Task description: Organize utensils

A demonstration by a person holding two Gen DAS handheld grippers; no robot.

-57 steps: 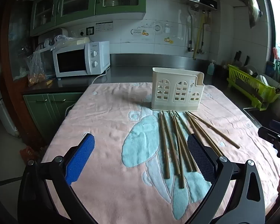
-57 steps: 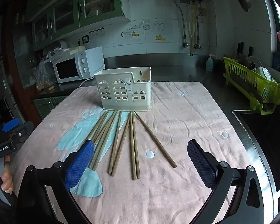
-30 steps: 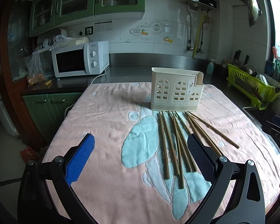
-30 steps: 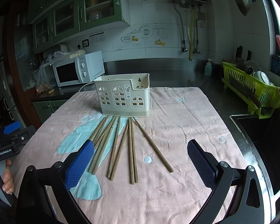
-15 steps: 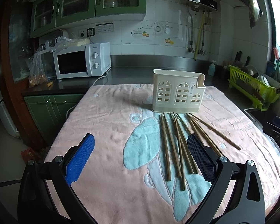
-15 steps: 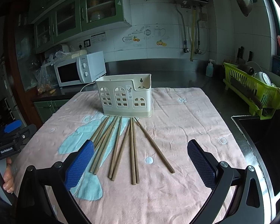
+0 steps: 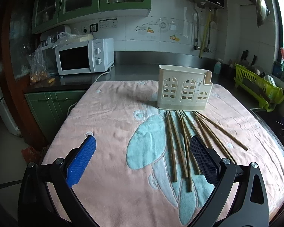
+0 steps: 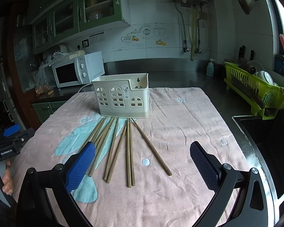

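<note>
Several wooden chopsticks (image 8: 121, 147) lie fanned on the pink towel (image 8: 189, 124) just in front of the cream holder (image 8: 123, 100), apparently laid out for loading into it. Left gripper (image 7: 142, 160) and right gripper (image 8: 142, 164) hover near them, jaws wide apart, empty.

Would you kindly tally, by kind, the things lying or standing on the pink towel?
Wooden chopsticks: 8, as far as the overlaps on the left of the fan let me count
Cream utensil holder: 1
Total on the pink towel: 9
</note>
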